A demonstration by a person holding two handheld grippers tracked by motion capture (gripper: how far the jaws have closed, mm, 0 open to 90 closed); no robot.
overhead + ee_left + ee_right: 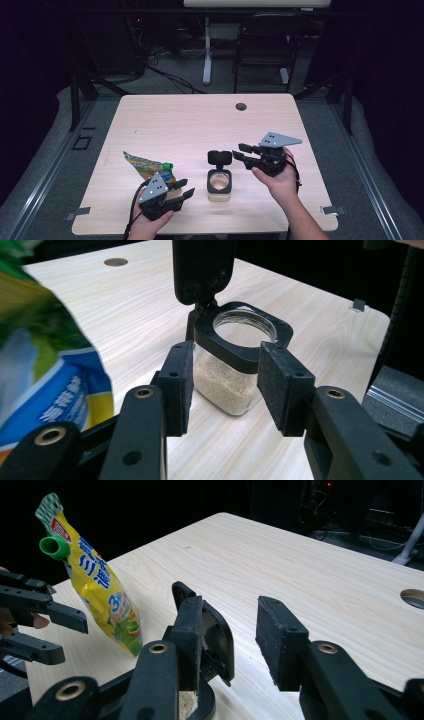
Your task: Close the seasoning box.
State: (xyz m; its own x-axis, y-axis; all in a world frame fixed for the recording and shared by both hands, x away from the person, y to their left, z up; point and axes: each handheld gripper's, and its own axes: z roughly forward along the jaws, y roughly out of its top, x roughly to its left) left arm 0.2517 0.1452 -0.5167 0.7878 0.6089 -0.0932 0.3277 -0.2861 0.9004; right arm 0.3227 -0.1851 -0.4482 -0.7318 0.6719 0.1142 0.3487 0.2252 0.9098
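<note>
Clear-walled jar (pixel 227 385) with a black collar and a flip lid (pixel 202 270) standing open, part filled with pale grains, sits on the worktop (pixel 200 120) just ahead of the left gripper (pixel 184 190), framed between its half-open jaws; pads not touching it. Right gripper (pixel 242 152) hovers just behind and beside the raised lid; in the right gripper view one pad lies close against the lid (pixel 215 640), contact unclear, jaws partly open with nothing gripped. Yellow refill pouch (pixel 97 587) with a green spout leans just off the outer side of the left jaws, not held. Judgement: lid open and jar ready; grasping the pouch, pouring, and closing the lid all appear left to do.
</note>
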